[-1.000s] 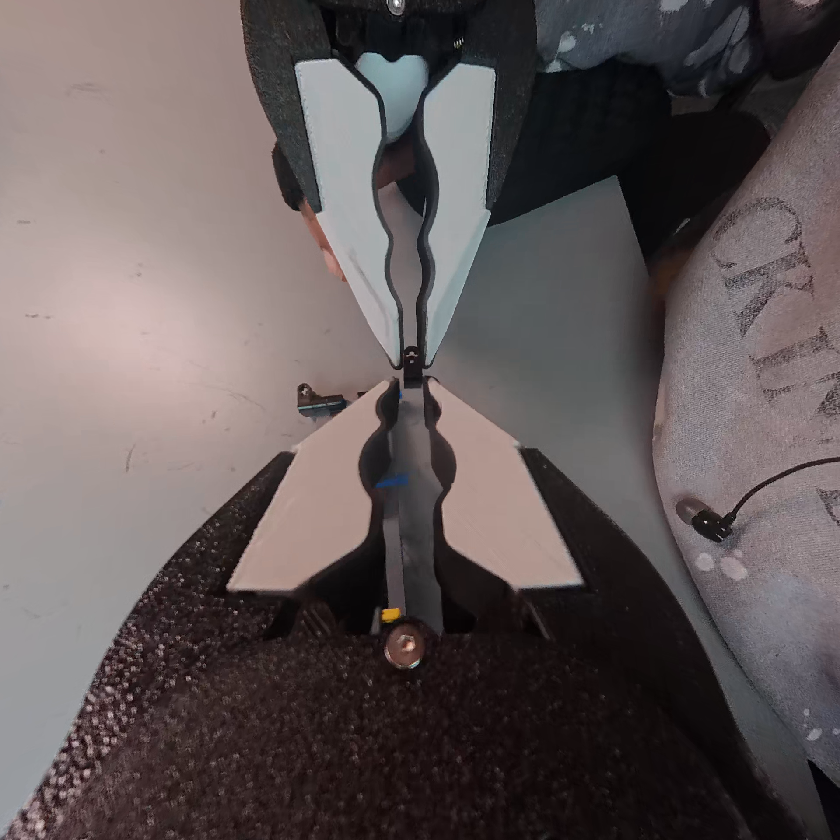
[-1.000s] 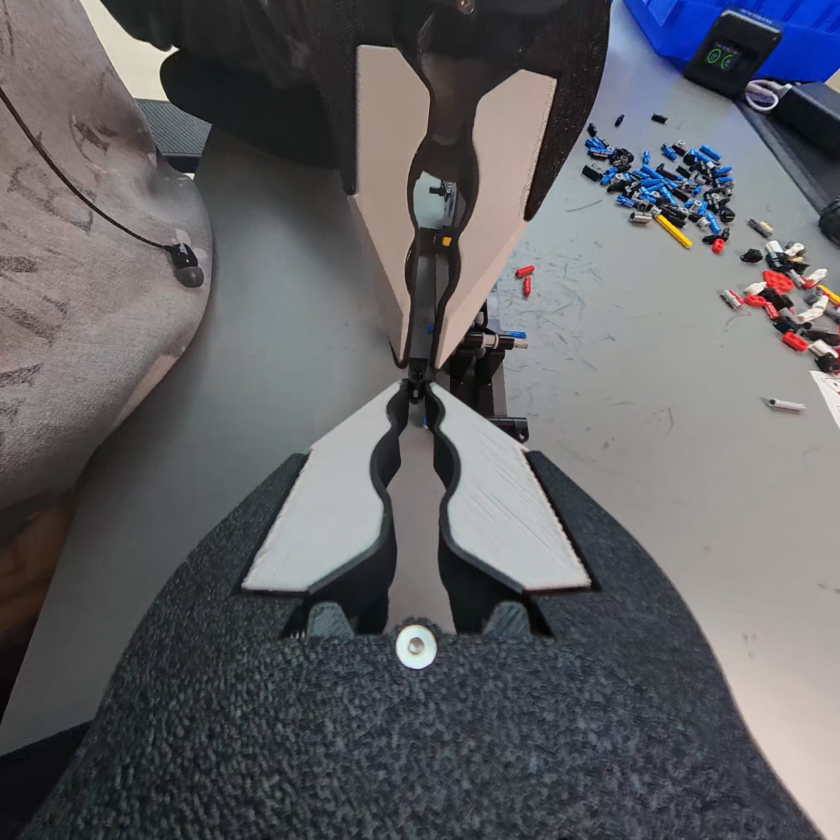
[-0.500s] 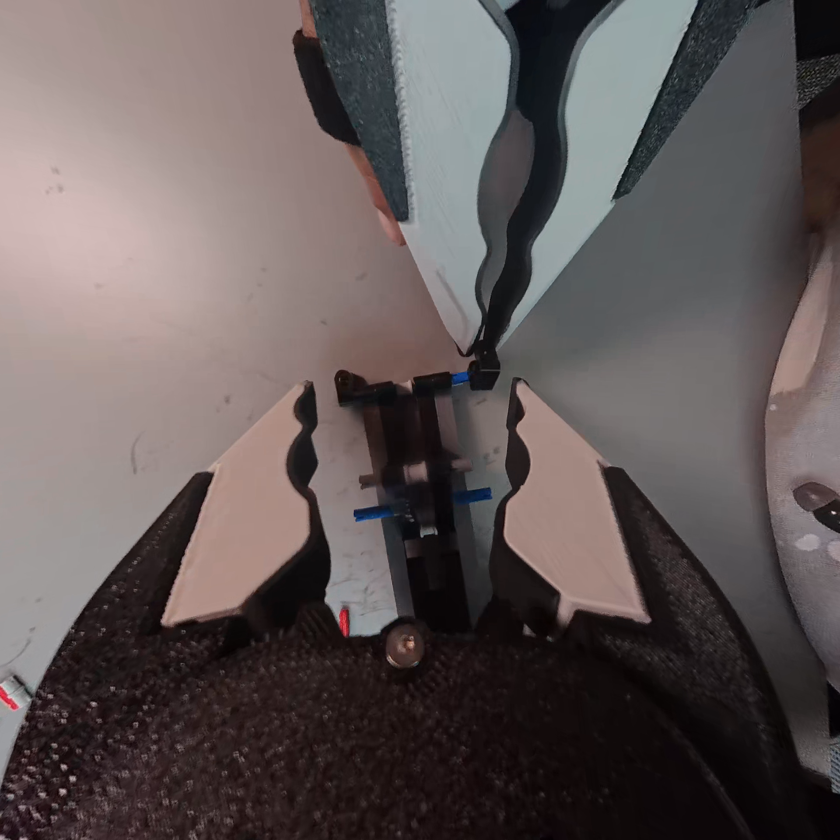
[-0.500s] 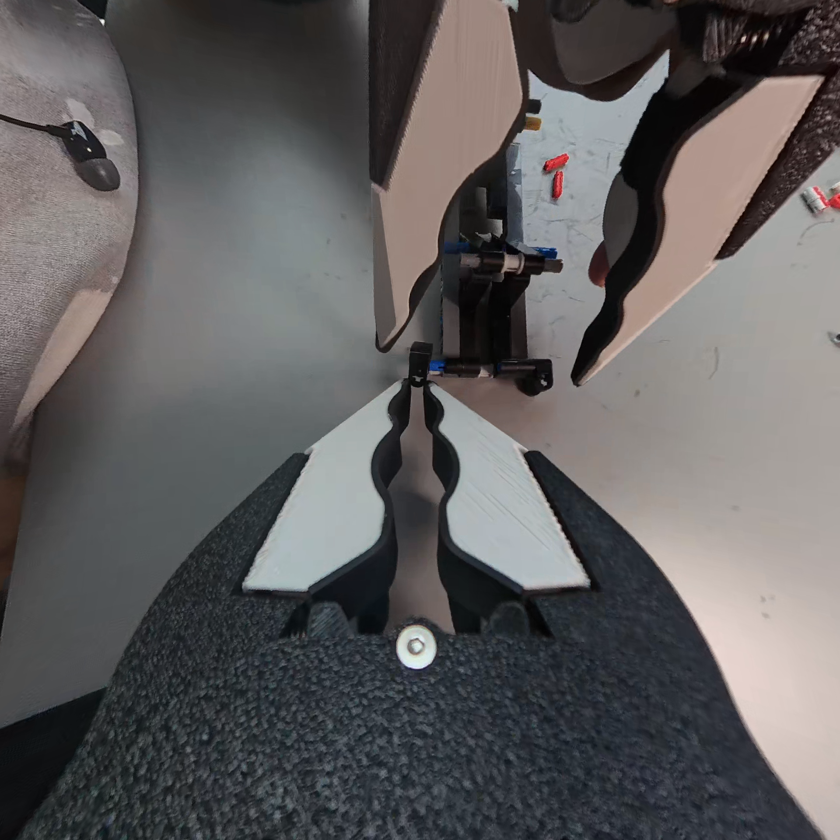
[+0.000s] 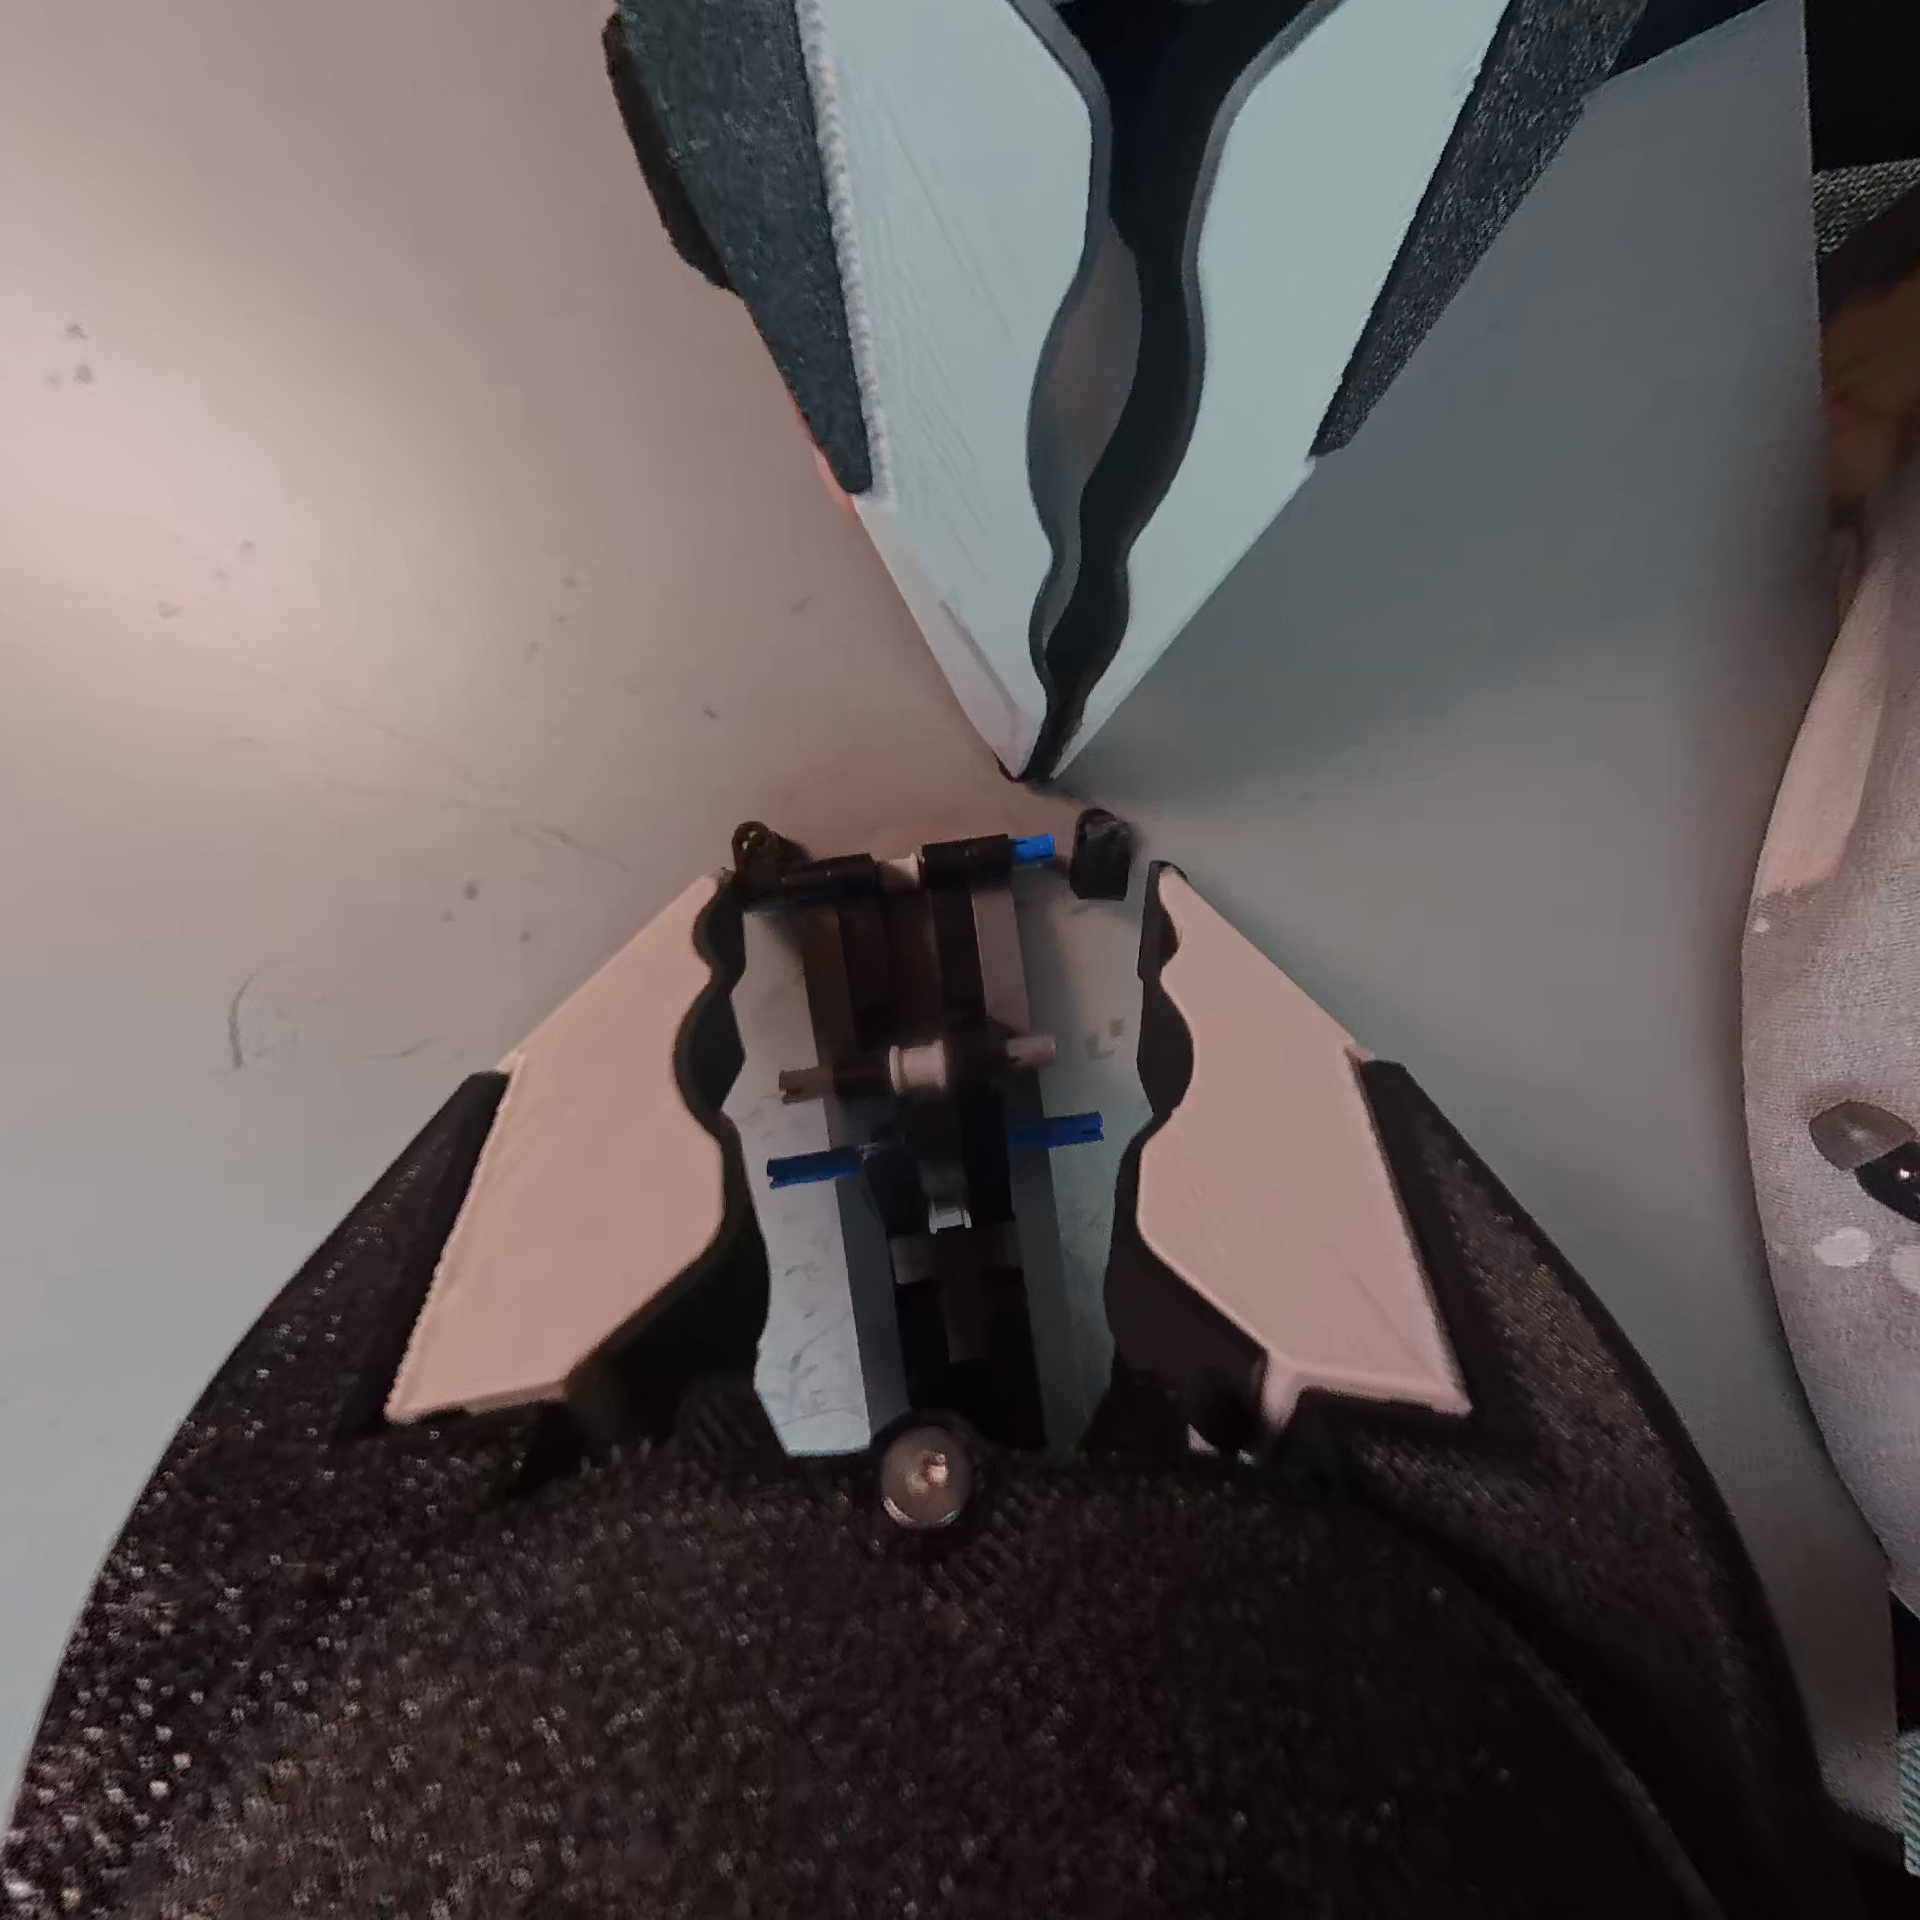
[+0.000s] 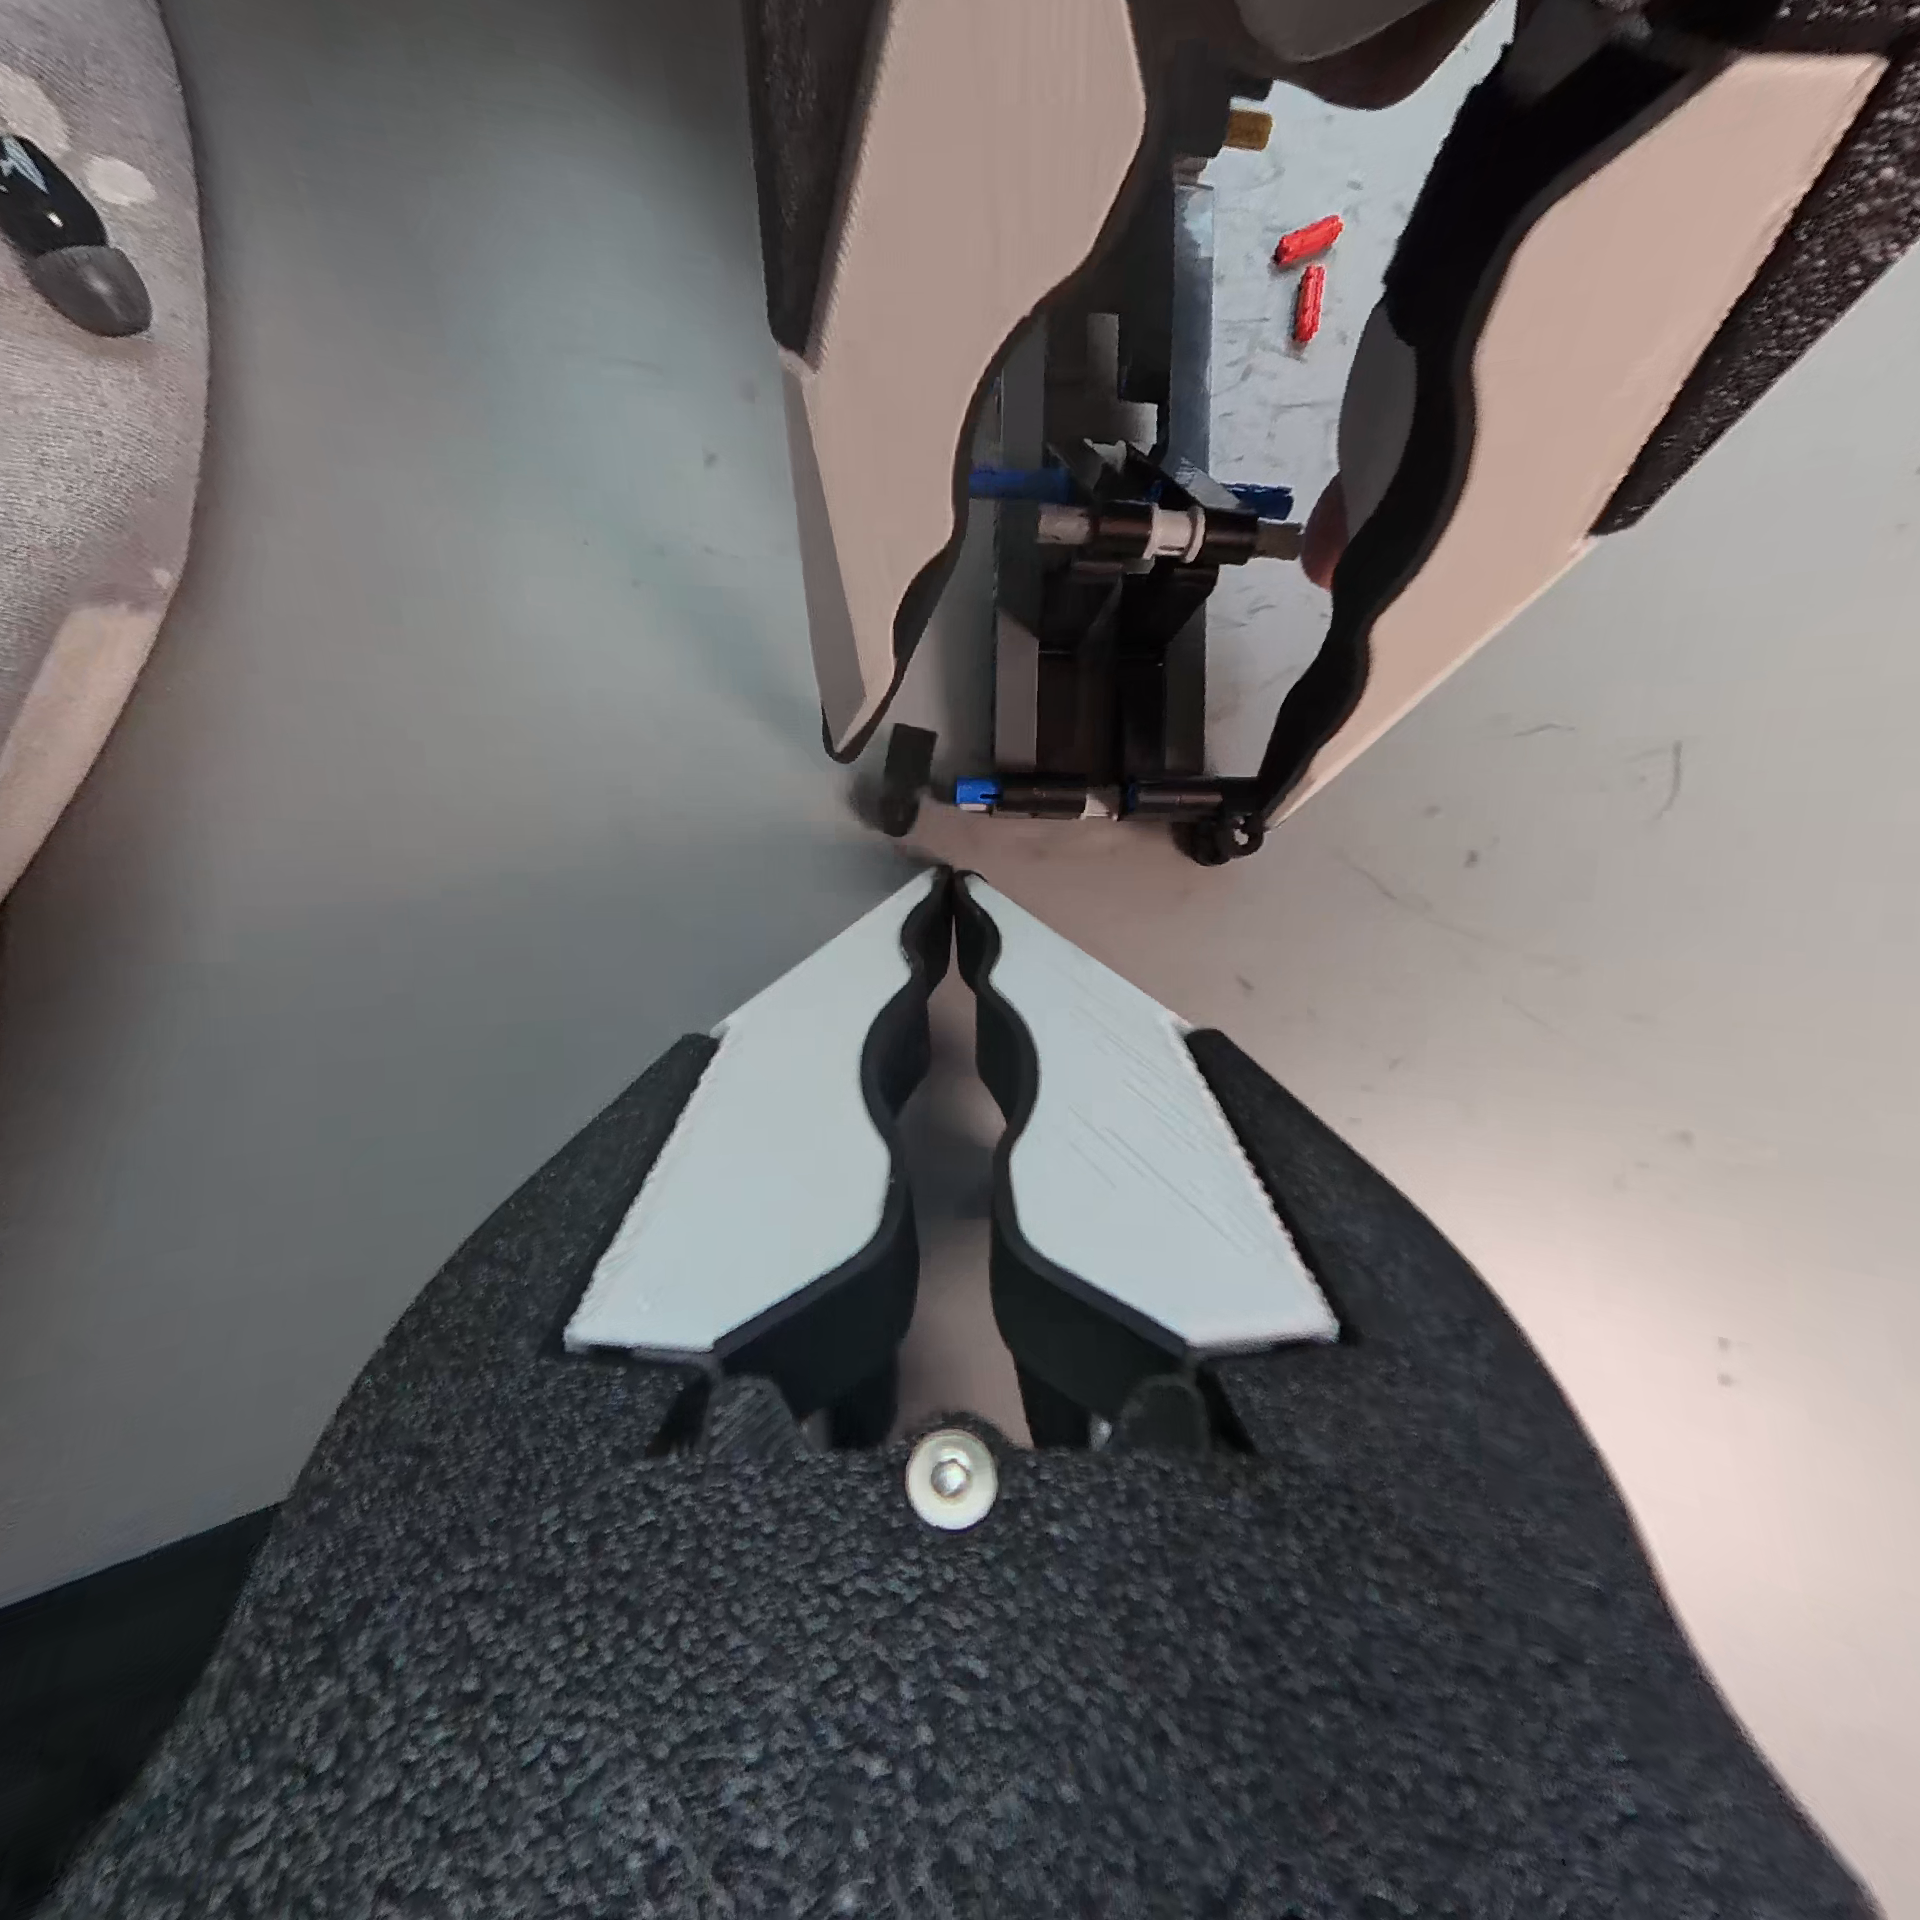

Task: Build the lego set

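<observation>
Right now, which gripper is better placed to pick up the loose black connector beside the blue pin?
The right gripper: shut, tips just short of the black connector; the left gripper stands open astride the assembly.

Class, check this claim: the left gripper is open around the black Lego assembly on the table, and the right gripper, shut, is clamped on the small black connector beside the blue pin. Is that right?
Not quite. The right gripper is shut but holds nothing: the small black connector lies apart from its tips on the table, as the right wrist view shows. The left gripper is indeed open around the black Lego assembly.
</observation>
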